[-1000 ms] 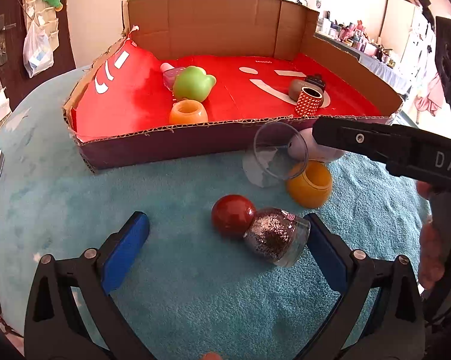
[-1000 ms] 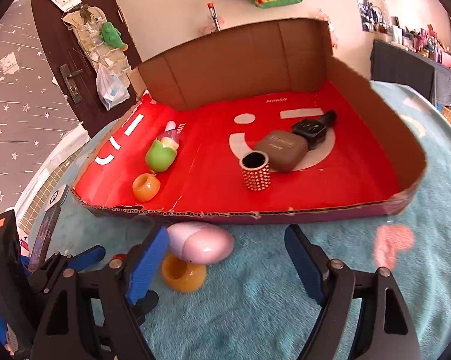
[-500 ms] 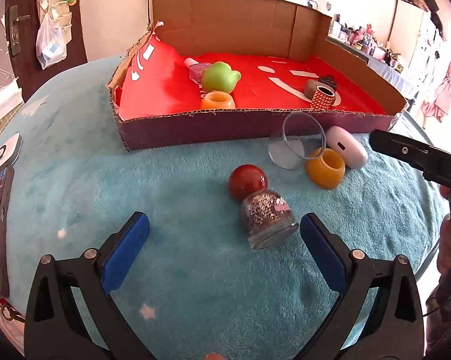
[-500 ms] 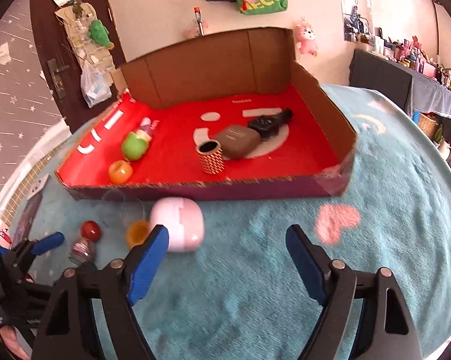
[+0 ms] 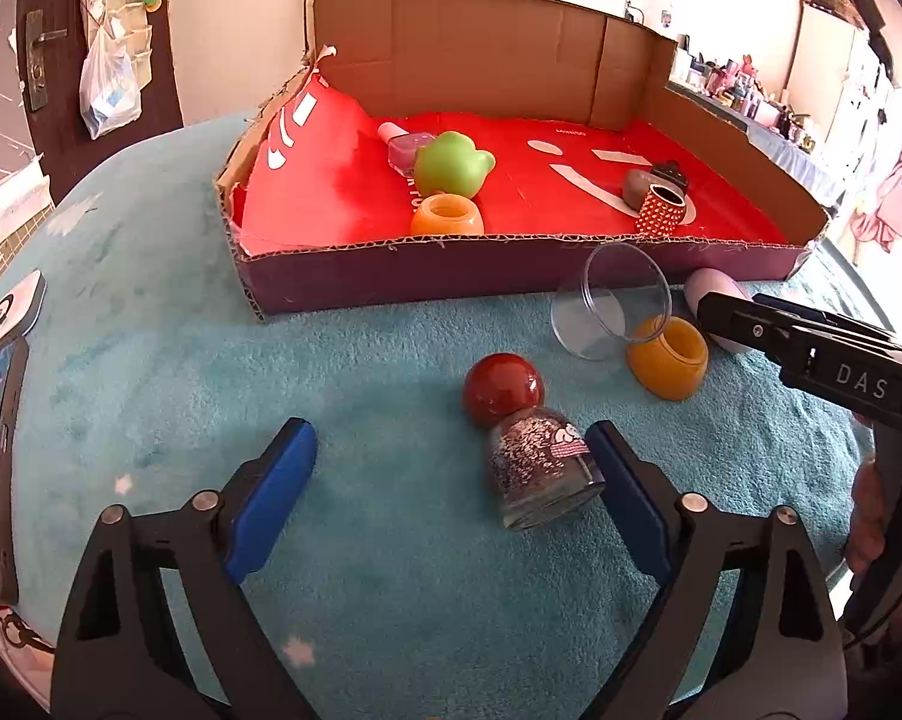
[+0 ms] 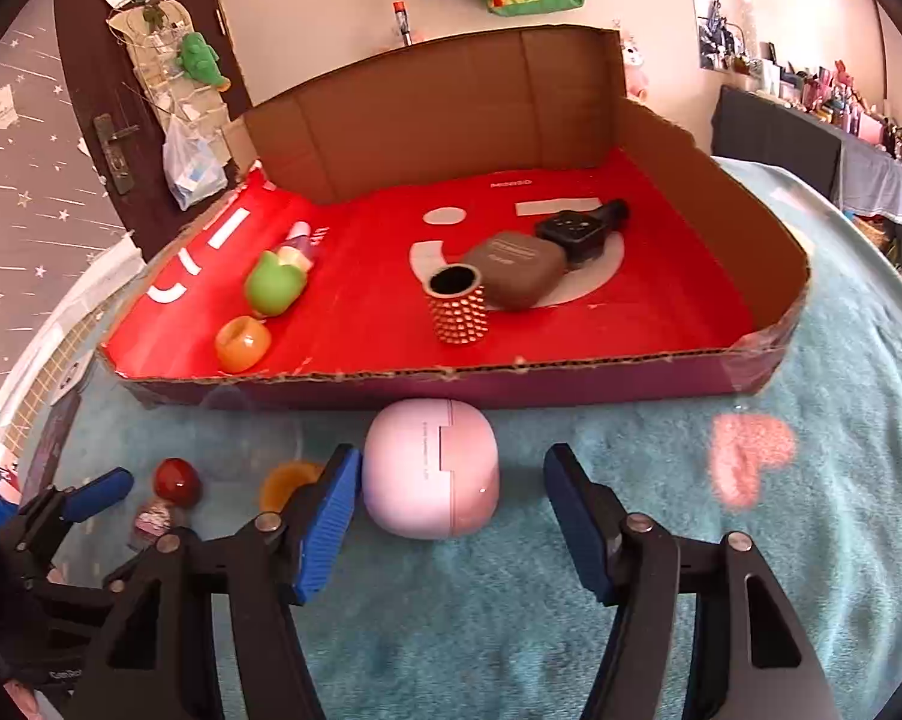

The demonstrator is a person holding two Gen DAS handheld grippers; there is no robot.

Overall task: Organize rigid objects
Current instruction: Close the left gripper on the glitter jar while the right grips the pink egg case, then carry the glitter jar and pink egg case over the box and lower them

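Left wrist view first: your left gripper [image 5: 448, 483] is spread wide over the teal blanket [image 5: 151, 372], and the glitter bottle [image 5: 538, 468] with its red ball cap lies on its side just inside the right finger, cap pointing toward the cardboard tray [image 5: 511, 282]. You look to be lining up a pick; the next move calls for shifting right so the bottle's body sits centred before you close. Beyond it lie a clear cup [image 5: 616, 306] on its side and an orange pot [image 5: 670, 360], touching each other, near the tray's front wall.

Right wrist view: your right gripper [image 6: 451, 510] is also spread, with the pink case [image 6: 433, 468] between the fingers, the left pad touching or nearly touching it, the right one apart. The case is smooth, rounded and glossy with a seam down the middle, so it may slip; close across its flat sides, then lift it over the wall into the tray.
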